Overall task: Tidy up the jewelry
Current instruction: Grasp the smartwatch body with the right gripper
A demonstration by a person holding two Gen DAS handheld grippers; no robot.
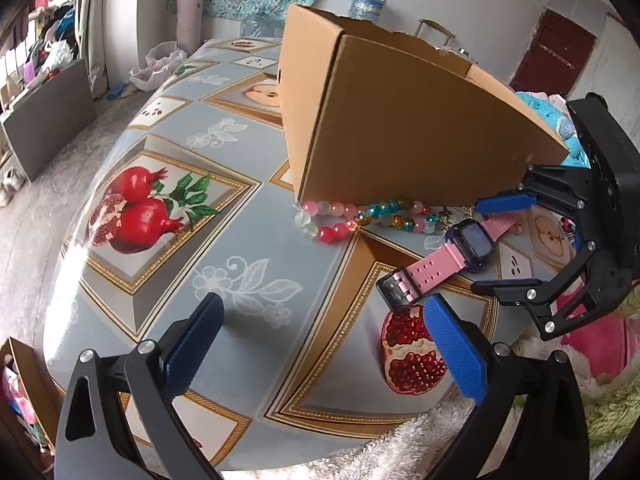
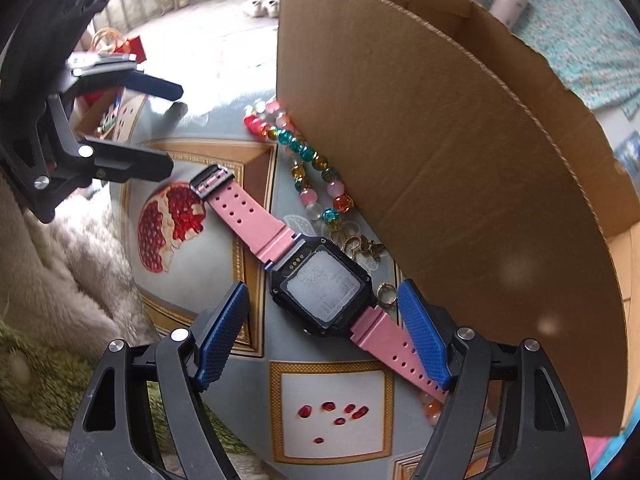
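Observation:
A pink-strapped watch (image 2: 320, 292) with a black square case lies face down on the table beside a cardboard box (image 2: 460, 168). It also shows in the left wrist view (image 1: 444, 256). My right gripper (image 2: 324, 320) is open, its blue pads on either side of the watch case, not touching it. It appears in the left wrist view (image 1: 496, 244) at right. A string of coloured beads (image 1: 360, 216) lies along the box's base, also seen in the right wrist view (image 2: 304, 164). A small gold chain (image 2: 360, 246) lies beside the watch. My left gripper (image 1: 324, 324) is open and empty above the tablecloth.
The table has a pomegranate-print cloth (image 1: 160, 208). The box (image 1: 392, 120) stands tall behind the jewelry. White and green fluffy fabric (image 2: 72, 280) lies at the table's near edge. A room floor with clutter (image 1: 48, 80) lies beyond.

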